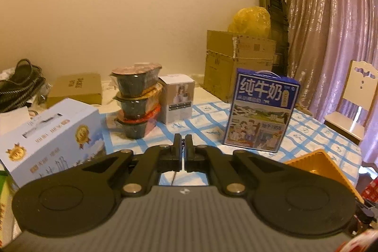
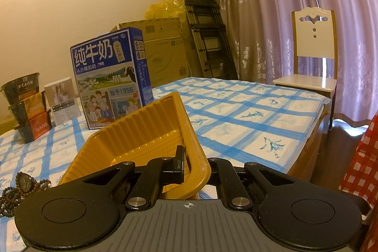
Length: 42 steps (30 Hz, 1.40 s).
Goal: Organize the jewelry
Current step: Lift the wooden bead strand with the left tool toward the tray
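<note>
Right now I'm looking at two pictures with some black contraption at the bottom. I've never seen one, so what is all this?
There is no robot. A person holds a two-fingered grabber in each hand, and each carries a camera looking along its fingers. One picture is from the left gripper, the other from the right gripper. Both look across a blue checked cloth with a milk box and stacked noodle cups. The left fingers are shut, apparently pinching a thin beaded strand. The right fingers clamp the rim of a tilted yellow tray. A watch and beads lie beside it.

Bead strand [image 2: 14, 195] cut off at left edge
</note>
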Each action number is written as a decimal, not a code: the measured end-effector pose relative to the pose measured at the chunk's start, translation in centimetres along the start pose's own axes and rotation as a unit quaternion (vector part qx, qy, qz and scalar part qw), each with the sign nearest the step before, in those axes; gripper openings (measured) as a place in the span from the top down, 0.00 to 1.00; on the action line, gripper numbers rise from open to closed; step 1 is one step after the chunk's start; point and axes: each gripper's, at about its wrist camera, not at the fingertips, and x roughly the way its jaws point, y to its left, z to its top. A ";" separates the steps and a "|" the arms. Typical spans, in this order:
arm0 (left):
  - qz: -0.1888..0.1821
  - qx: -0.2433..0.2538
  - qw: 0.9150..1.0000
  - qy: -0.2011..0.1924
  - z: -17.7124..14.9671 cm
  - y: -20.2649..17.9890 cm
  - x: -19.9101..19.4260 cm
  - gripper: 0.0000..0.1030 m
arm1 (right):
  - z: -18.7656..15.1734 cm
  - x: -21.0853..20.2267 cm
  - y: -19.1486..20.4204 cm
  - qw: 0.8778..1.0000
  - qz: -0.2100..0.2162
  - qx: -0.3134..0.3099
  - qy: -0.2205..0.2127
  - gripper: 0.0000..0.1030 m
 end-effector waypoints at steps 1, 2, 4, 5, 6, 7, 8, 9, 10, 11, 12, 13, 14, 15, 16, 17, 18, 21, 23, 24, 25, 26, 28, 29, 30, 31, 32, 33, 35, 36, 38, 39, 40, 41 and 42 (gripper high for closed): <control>-0.005 -0.001 1.000 0.002 -0.1 -0.3 0.0 0.99 | 0.1 0.0 0.0 1.000 0.000 0.000 0.000 0.93; -0.012 -0.002 1.000 0.003 -0.2 -0.6 0.0 0.99 | 0.0 0.0 -0.1 1.000 0.000 0.000 0.000 0.93; -0.030 -0.005 1.000 0.007 -0.2 -1.4 0.3 0.99 | 0.1 0.0 0.0 1.000 0.000 0.000 0.000 0.93; -0.041 -0.006 0.999 0.009 -0.2 -1.8 0.5 0.99 | 0.0 0.0 0.0 1.000 0.000 0.000 0.000 0.93; -0.055 -0.007 0.998 0.011 -0.2 -2.4 0.7 0.99 | 0.1 -0.1 0.1 1.000 0.000 -0.001 -0.001 0.93; -0.066 -0.006 0.998 0.011 -0.2 -3.0 0.8 0.99 | 0.1 -0.1 0.1 1.000 0.000 -0.002 -0.002 0.93; -0.076 -0.004 0.997 0.011 -0.2 -3.7 1.0 0.99 | 0.1 -0.1 0.1 1.000 0.000 -0.003 -0.002 0.93; -0.090 -0.002 0.996 0.012 -0.1 -4.4 1.2 0.99 | 0.2 -0.1 0.2 1.000 0.000 -0.004 -0.003 0.93; -0.104 -0.001 0.994 0.013 0.0 -5.3 1.5 0.99 | 0.2 -0.2 0.3 1.000 0.001 -0.004 -0.003 0.93; -0.116 0.001 0.993 0.013 -0.1 -6.0 1.6 0.99 | 0.2 -0.2 0.4 1.000 0.001 -0.005 -0.003 0.93; -0.131 0.005 0.991 0.014 -0.1 -7.0 1.9 0.99 | 0.2 -0.2 0.4 1.000 0.000 -0.004 -0.003 0.93; -0.143 0.007 0.990 0.014 -0.1 -7.8 2.2 0.99 | 0.2 -0.2 0.4 1.000 0.001 -0.004 -0.003 0.93; -0.155 0.007 0.988 0.014 -0.1 -8.5 2.4 0.99 | 0.2 -0.2 0.4 1.000 0.001 -0.004 -0.003 0.93; -0.169 0.009 0.985 0.016 -0.1 -9.4 2.7 0.99 | 0.2 -0.2 0.4 1.000 0.000 -0.004 -0.002 0.93; -0.179 0.010 0.984 0.017 -0.1 -10.2 3.0 0.99 | 0.2 -0.2 0.4 1.000 0.000 -0.004 -0.002 0.93; -0.193 0.012 0.981 0.019 -0.1 -11.1 3.3 0.99 | 0.2 -0.2 0.4 1.000 0.000 -0.004 -0.002 0.93; -0.205 0.013 0.978 0.021 -0.3 -11.9 3.6 0.99 | 0.2 -0.2 0.6 1.000 0.000 -0.004 -0.002 0.93; -0.237 0.015 0.971 0.028 -0.5 -14.4 4.6 0.99 | 0.2 -0.2 0.6 1.000 0.000 -0.005 -0.002 0.93; -0.258 0.018 0.965 0.036 -0.9 -16.1 5.3 0.99 | 0.2 -0.2 0.6 1.000 0.000 -0.005 -0.003 0.93; -0.269 0.020 0.962 0.039 -1.0 -17.0 5.7 0.99 | 0.3 -0.2 0.7 1.000 0.001 -0.005 -0.003 0.93; -0.276 0.022 0.960 0.042 -1.3 -17.8 6.1 0.99 | 0.3 -0.2 0.8 1.000 0.001 -0.005 -0.003 0.93; -0.283 0.024 0.958 0.046 -1.5 -18.5 6.4 0.99 | 0.3 -0.2 0.8 1.000 0.001 -0.005 -0.003 0.93; -0.295 0.022 0.954 0.058 -2.0 -19.9 7.4 0.99 | 0.3 -0.2 0.8 1.000 0.001 -0.005 -0.003 0.93; -0.300 0.021 0.952 0.062 -2.2 -20.4 7.7 0.99 | 0.3 -0.2 0.8 1.000 0.002 -0.005 -0.003 0.93; -0.301 0.024 0.951 0.066 -2.4 -20.9 8.1 0.99 | 0.3 -0.2 0.9 1.000 0.002 -0.004 -0.003 0.93; -0.302 0.026 0.950 0.069 -2.7 -21.6 8.6 0.99 | 0.3 -0.2 0.9 1.000 0.002 -0.004 -0.003 0.93; -0.305 0.027 0.949 0.071 -2.9 -22.0 9.0 0.99 | 0.3 -0.2 0.9 1.000 0.003 -0.004 -0.003 0.93; -0.306 0.026 0.949 0.073 -3.0 -22.3 9.3 0.99 | 0.4 -0.2 0.9 1.000 0.002 -0.004 -0.003 0.93; -0.307 0.025 0.948 0.074 -3.1 -23.1 10.0 0.99 | 0.4 -0.2 1.0 1.000 0.002 -0.003 -0.003 0.93; -0.308 0.027 0.948 0.072 -3.0 -23.5 10.3 0.99 | 0.4 -0.2 1.0 1.000 0.002 -0.003 -0.003 0.93; -0.305 0.030 0.950 0.062 -2.6 -24.2 10.7 0.99 | 0.4 -0.2 1.1 1.000 0.002 -0.003 -0.003 0.93; -0.308 0.034 0.949 0.055 -2.4 -24.6 10.9 0.99 | 0.4 -0.2 1.0 1.000 0.003 -0.003 -0.003 0.93; -0.308 0.037 0.949 0.051 -2.3 -24.9 11.0 0.99 | 0.4 -0.2 1.0 1.000 0.002 -0.003 -0.003 0.93; -0.306 0.041 0.950 0.049 -2.4 -25.3 11.4 0.99 | 0.4 -0.2 1.0 1.000 0.002 -0.003 -0.002 0.93; -0.307 0.043 0.950 0.050 -2.5 -25.5 11.7 0.99 | 0.4 -0.2 1.0 1.000 0.002 -0.003 -0.002 0.93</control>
